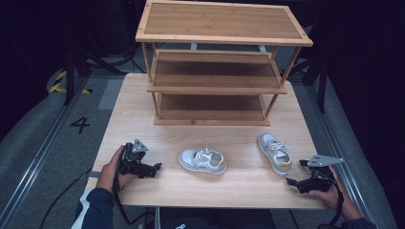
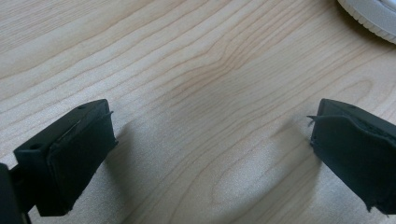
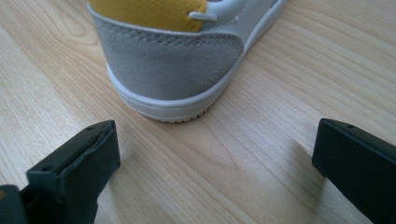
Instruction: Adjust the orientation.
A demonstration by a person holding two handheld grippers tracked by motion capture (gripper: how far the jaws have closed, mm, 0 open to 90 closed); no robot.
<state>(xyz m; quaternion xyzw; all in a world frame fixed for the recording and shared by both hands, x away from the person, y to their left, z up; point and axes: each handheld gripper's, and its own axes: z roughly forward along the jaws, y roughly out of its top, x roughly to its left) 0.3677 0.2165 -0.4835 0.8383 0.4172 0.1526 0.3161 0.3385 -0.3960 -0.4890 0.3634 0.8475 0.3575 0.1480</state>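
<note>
Right gripper view puts the heel of the right shoe (image 3: 173, 70) just ahead of my right gripper (image 3: 215, 163), fingers spread wide and empty like my left gripper's (image 1: 154, 168), so next I'd ease forward to straddle that heel before closing.

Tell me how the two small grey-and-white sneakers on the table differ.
The left grey-and-white sneaker lies crosswise, toe toward the left gripper; the right grey-and-white sneaker points toward the wooden shelf rack, heel toward the right gripper. Both stand upright with yellow heel linings.
</note>
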